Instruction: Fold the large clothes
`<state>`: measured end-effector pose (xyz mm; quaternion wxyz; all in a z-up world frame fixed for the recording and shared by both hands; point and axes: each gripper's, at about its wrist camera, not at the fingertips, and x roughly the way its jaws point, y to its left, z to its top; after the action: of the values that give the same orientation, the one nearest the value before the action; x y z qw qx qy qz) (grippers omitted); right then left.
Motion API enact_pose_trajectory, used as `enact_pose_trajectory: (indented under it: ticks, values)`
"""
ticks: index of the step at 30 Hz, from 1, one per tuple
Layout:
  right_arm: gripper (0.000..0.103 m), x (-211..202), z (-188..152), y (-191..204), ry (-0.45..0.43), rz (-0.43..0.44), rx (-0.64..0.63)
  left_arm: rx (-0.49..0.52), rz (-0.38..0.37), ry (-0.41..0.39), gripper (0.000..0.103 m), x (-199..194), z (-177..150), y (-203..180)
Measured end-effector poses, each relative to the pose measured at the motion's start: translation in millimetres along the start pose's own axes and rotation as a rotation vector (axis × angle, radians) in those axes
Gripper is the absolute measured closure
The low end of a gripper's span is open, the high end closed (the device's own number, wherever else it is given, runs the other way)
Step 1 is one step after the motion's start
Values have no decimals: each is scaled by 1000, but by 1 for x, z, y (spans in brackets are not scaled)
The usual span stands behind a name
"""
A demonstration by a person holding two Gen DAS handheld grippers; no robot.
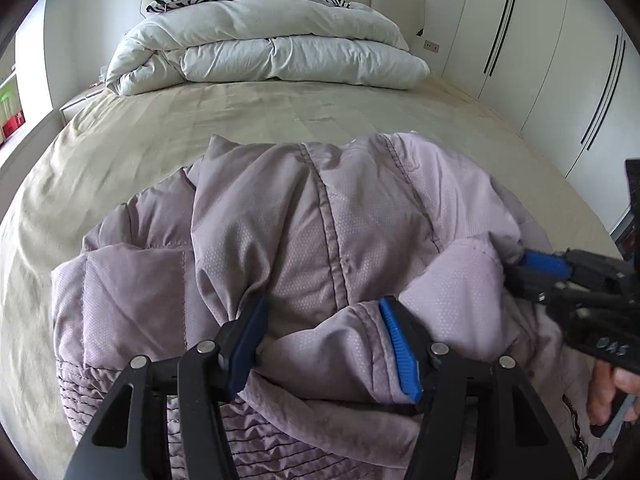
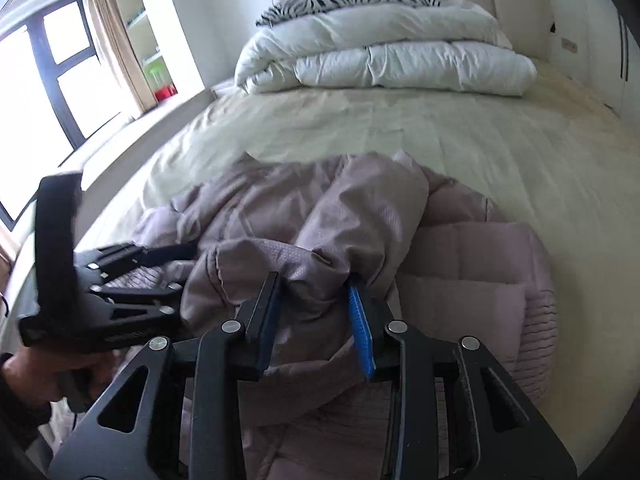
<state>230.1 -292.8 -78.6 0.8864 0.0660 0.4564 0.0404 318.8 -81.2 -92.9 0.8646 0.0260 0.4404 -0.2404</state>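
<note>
A mauve padded jacket (image 1: 320, 220) lies crumpled on the near part of the bed, with its ribbed hem nearest me. My left gripper (image 1: 326, 320) stands wide over it. A puffy fold with a stitched edge bulges between its blue pads (image 1: 400, 348), which do not visibly squeeze it. In the right wrist view the left gripper (image 2: 176, 268) sits at the jacket's left side. My right gripper (image 2: 314, 292) is narrow, and its pads pinch a bunched ridge of the jacket (image 2: 360, 208). In the left wrist view the right gripper (image 1: 520, 270) bites the jacket's right edge.
The beige sheet (image 1: 280, 112) stretches flat beyond the jacket. A folded white duvet (image 1: 260, 52) and a zebra pillow lie at the headboard. White wardrobe doors (image 1: 540, 60) stand on the right, a window (image 2: 40, 80) on the left. A person's hand (image 1: 612, 392) holds each gripper.
</note>
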Motion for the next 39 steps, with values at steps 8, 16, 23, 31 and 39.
enact_pose_trajectory:
  ticks: [8, 16, 23, 31, 39]
  values:
    - [74, 28, -27, -10, 0, -3, -40, -20, -36, -39, 41, 1, -9, 3]
    - [74, -38, 29, -13, -149, 46, 38, -83, -45, -47, 40, 4, -6, 0]
    - [74, 71, 44, -36, 93, -80, 50, -64, -37, -47, 39, 27, -3, -3]
    - [74, 94, 41, -38, 94, -74, 8, -73, -67, -53, 38, 48, 3, 3]
    - [73, 55, 99, -37, 16, 44, 88, -88, -85, -85, 38, 43, -2, 5]
